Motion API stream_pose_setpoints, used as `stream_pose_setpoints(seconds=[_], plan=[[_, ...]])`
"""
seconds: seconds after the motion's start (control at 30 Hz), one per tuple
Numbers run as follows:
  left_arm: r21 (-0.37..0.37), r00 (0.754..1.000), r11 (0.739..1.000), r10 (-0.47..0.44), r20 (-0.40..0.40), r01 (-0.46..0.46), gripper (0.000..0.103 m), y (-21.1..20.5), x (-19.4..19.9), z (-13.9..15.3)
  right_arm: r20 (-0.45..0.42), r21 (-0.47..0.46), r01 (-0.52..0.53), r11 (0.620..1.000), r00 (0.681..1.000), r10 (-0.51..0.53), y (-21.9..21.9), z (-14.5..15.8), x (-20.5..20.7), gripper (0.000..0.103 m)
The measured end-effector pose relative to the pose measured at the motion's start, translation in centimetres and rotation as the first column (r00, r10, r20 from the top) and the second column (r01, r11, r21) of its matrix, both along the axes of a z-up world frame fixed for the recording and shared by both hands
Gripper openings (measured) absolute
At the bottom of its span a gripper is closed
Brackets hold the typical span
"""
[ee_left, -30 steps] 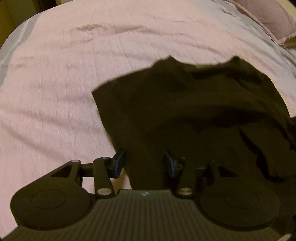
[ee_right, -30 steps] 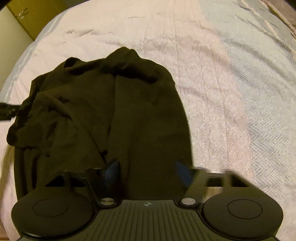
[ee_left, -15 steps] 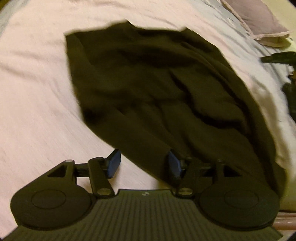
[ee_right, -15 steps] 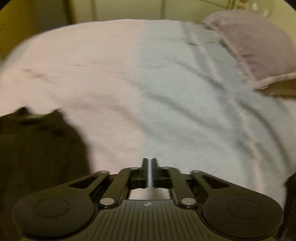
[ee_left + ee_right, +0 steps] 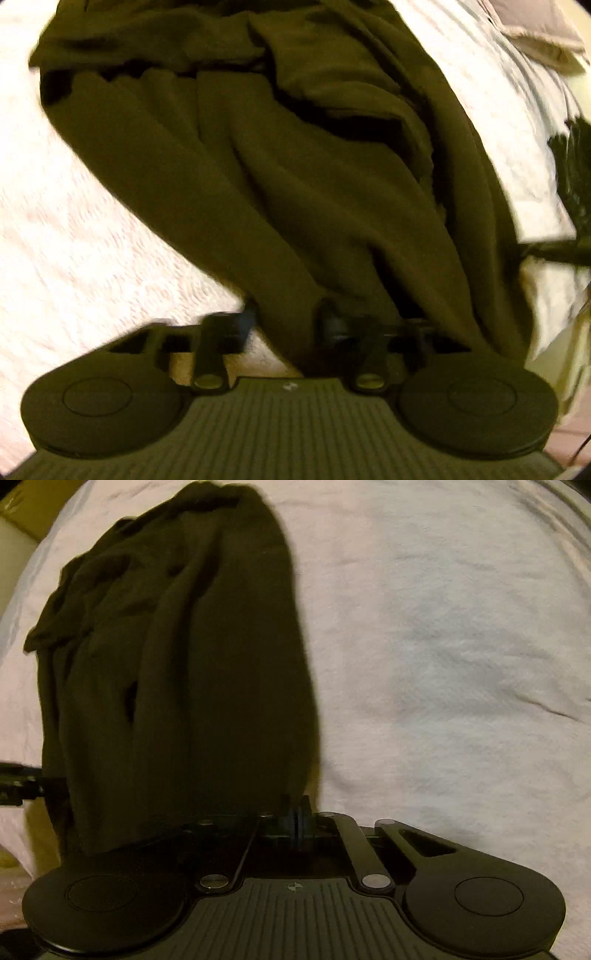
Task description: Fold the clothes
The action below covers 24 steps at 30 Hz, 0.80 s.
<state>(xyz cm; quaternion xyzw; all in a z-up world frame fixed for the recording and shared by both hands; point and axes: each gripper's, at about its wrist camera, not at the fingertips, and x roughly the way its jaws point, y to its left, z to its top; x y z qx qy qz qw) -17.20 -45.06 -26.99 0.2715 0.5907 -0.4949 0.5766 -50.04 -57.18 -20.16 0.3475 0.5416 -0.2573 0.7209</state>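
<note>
- Left gripper (image 5: 286, 325) sits right at the near edge of the dark olive-brown knit garment (image 5: 258, 155), its fingers well apart with a bunched fold of the cloth running down between them; the blur hides whether the blue-tipped pads actually press on it, so I would call it straddling the hem and not clamped.
- Right gripper (image 5: 295, 806) has its fingers drawn fully together at the garment's near right corner; cloth drapes over its left side, and I judge a thin edge is pinched between the tips, though the dark fabric against dark fingers leaves some doubt.
- Both grippers therefore meet the garment at its near end, the left one toward the middle of that edge, the right one at the corner.
- From there the garment's long axis runs straight away from the grippers, across the pale pink quilted bedspread (image 5: 443, 664).
- Its middle lies in long ridges and loose overlapping layers, not flat.
- Its far end is rumpled into a heap, seen best in the right wrist view.
- Beyond it, at the far right of the left wrist view, a mauve pillow (image 5: 535, 18) rests on the bed.
</note>
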Motion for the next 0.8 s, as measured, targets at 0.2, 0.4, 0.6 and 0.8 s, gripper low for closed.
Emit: stream_pose_setpoints(seconds=[0.2, 0.4, 0.6, 0.8], plan=[[-0.058, 0.999, 0.998, -0.024, 0.048, 0.027, 0.007, 3.4, 3.2, 5.0, -0.166, -0.355, -0.072, 0.932, 0.986, 0.013, -7.9, 7.5, -2.8, 0.000], [-0.014, 0.986, 1.000, 0.030, 0.165, -0.028, 0.006, 8.2, 8.9, 7.9, -0.245, -0.593, -0.134, 0.794, 0.969, -0.020, -14.5, 10.3, -0.7, 0.004], [0.021, 0.974, 0.992, 0.120, 0.192, -0.127, 0.005, 11.0, 11.1, 6.3, -0.095, -0.563, -0.120, 0.818, 0.992, 0.080, -6.6, 9.0, 1.2, 0.062], [0.002, 0.984, 0.990, 0.141, 0.112, -0.142, 0.025, 12.4, 9.6, 4.9, 0.117, -0.090, -0.152, 0.984, 0.980, 0.162, 6.8, 2.1, 0.9, 0.062]])
